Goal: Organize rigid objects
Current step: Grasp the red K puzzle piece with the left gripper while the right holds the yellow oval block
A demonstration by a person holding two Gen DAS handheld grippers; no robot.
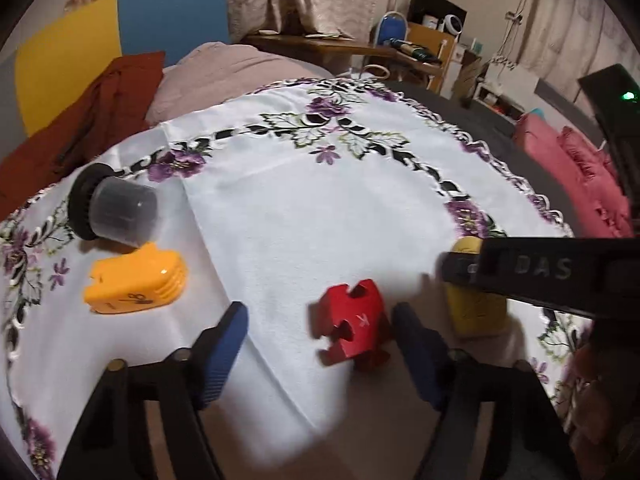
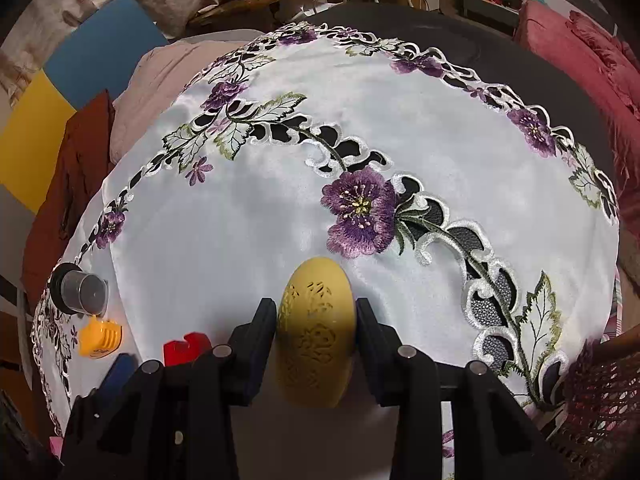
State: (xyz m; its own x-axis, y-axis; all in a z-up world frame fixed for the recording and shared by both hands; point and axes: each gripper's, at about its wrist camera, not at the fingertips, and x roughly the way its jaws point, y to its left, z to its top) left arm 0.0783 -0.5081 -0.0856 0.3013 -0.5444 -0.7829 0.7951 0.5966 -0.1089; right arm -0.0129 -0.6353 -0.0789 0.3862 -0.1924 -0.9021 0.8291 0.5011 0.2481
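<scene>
A red puzzle-shaped block (image 1: pixel 352 326) lies on the white embroidered tablecloth (image 1: pixel 304 216) just inside the right blue finger of my open left gripper (image 1: pixel 320 328). An orange ridged piece (image 1: pixel 136 280) and a grey cup with a black lid (image 1: pixel 110 208), on its side, lie to the left. My right gripper (image 2: pixel 316 320) is shut on a yellow carved oval object (image 2: pixel 316 328), also in the left wrist view (image 1: pixel 474 308). The red block (image 2: pixel 186 348), orange piece (image 2: pixel 99 338) and cup (image 2: pixel 82 294) show at the left of the right wrist view.
The round tablecloth (image 2: pixel 248 232) has purple flower embroidery. A rust-red cloth (image 1: pixel 80 120) and a pinkish cushion (image 1: pixel 216 68) lie beyond its far left edge. Pink cushions (image 1: pixel 572 172) sit at the right. Blue and yellow panels (image 1: pixel 120 28) stand behind.
</scene>
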